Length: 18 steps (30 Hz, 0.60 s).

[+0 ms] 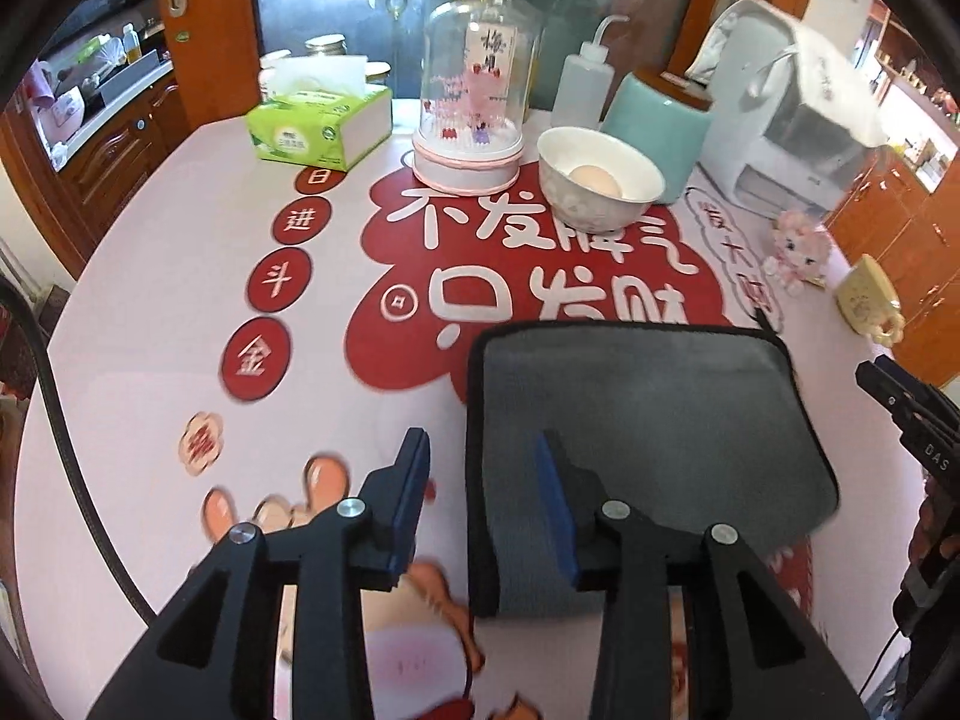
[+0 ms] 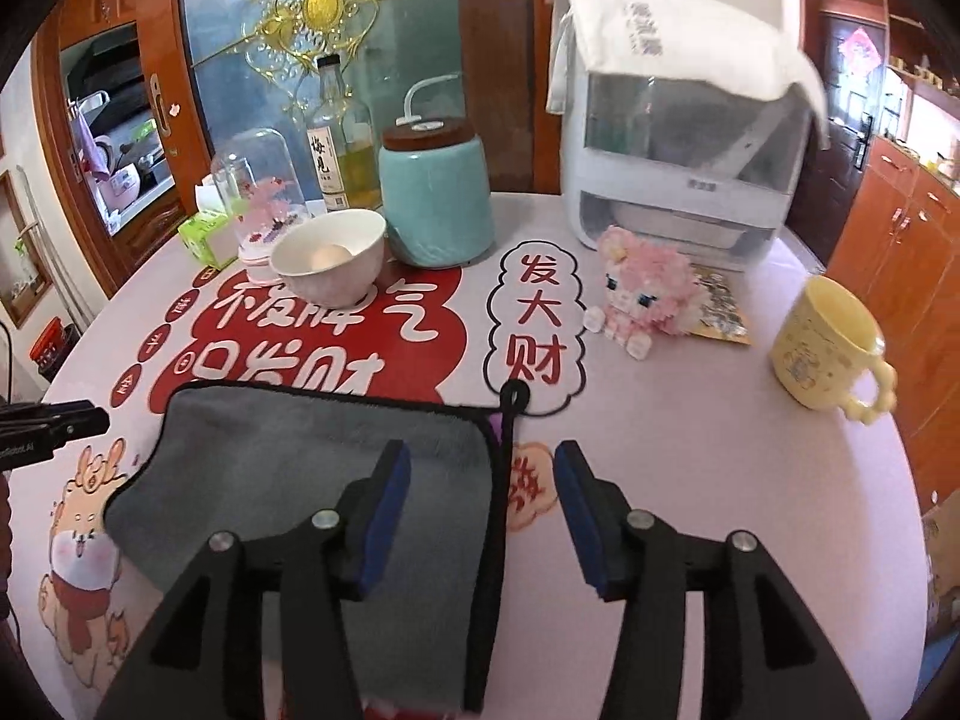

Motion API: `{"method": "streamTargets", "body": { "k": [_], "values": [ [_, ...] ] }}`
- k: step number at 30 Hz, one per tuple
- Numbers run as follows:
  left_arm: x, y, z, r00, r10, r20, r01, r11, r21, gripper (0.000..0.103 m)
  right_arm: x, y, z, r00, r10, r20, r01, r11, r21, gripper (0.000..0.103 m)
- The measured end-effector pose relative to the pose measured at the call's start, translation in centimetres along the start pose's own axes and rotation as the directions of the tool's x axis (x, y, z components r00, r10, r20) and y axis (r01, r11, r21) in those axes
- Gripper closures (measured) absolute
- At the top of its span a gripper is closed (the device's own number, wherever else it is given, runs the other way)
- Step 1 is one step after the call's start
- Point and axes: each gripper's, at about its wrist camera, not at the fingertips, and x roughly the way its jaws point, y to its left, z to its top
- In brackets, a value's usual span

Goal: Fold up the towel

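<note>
A grey towel [image 1: 654, 420] with black trim lies flat on the table, folded into a rectangle; it also shows in the right wrist view [image 2: 312, 456]. My left gripper [image 1: 483, 474] is open and empty, straddling the towel's left edge, one finger over the cloth. My right gripper [image 2: 480, 480] is open and empty, straddling the towel's right edge near its black hanging loop [image 2: 510, 396]. Each gripper's tip shows at the edge of the other's view.
Beyond the towel stand a white bowl with an egg [image 1: 600, 177], a teal jar [image 2: 435, 204], a glass dome ornament [image 1: 471, 120], a tissue box [image 1: 318, 126], a white appliance [image 2: 684, 156], a pink toy [image 2: 648, 294] and a yellow mug [image 2: 828, 348].
</note>
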Motion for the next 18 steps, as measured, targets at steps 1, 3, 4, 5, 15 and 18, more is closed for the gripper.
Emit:
{"method": "streamTargets", "body": {
  "k": [1, 3, 4, 5, 15, 18],
  "values": [
    [-0.9, 0.2, -0.6, 1.000, -0.003, 0.007, 0.003, 1.000, -0.005, 0.066, -1.0, 0.3, -0.4, 1.000, -0.012, 0.004, 0.012, 1.000, 0.008, 0.053],
    [-2.8, 0.8, -2.1, 1.000, -0.015, 0.022, 0.015, 1.000, -0.017, 0.064, -3.0, 1.0, -1.5, 0.999, -0.036, 0.011, 0.036, 0.999, 0.021, 0.052],
    [-3.9, 1.1, -3.0, 0.999, -0.022, 0.029, 0.023, 0.999, -0.023, 0.064, -4.0, 1.4, -2.1, 0.999, -0.050, 0.009, 0.049, 0.998, 0.030, 0.049],
    [-4.9, 1.4, -3.9, 0.999, -0.027, 0.034, 0.028, 0.999, -0.028, 0.064, -5.0, 1.6, -2.7, 0.998, -0.062, 0.008, 0.062, 0.997, 0.041, 0.048],
    [-14.0, 3.6, -11.6, 0.996, -0.052, 0.078, 0.054, 0.998, -0.023, 0.057, -15.0, 4.3, -10.2, 0.989, -0.145, 0.023, 0.140, 0.978, 0.152, 0.041],
    [-16.0, 3.8, -13.5, 0.995, -0.065, 0.080, 0.067, 0.998, -0.016, 0.056, -17.3, 5.1, -12.1, 0.988, -0.153, 0.019, 0.148, 0.972, 0.181, 0.035]
  ]
}}
